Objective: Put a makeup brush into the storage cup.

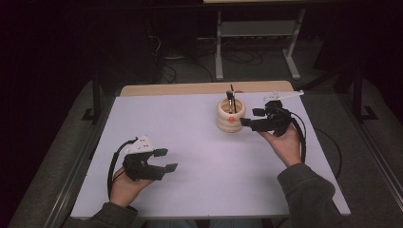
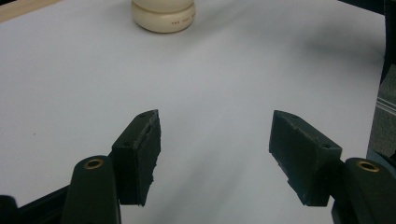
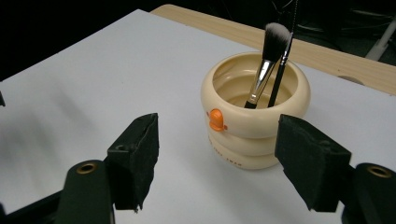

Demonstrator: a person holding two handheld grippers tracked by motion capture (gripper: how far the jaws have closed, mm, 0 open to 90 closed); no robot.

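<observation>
Cream ribbed pot (image 3: 255, 112), orange knob, upright on table; two brushes (image 3: 266, 65) leaning inside.

Black fingers (image 2: 140, 154), grey-green sleeves (image 1: 309, 194)

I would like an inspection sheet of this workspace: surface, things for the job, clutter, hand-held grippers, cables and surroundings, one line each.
Surface: white table top with a wooden strip along the far edge.
Job's things: cream ribbed holder with an orange button, standing upright; a makeup brush and a thin black stick lean inside it.
Clutter: nothing seen.
Grippers: left hand-held gripper open, over bare table near the front; right hand-held gripper open, jaws beside the holder, not gripping it.
Cables: a black cable trails from the left one, another from the right one; more lie on the floor beyond.
Surroundings: dark room, grey table legs behind.
</observation>
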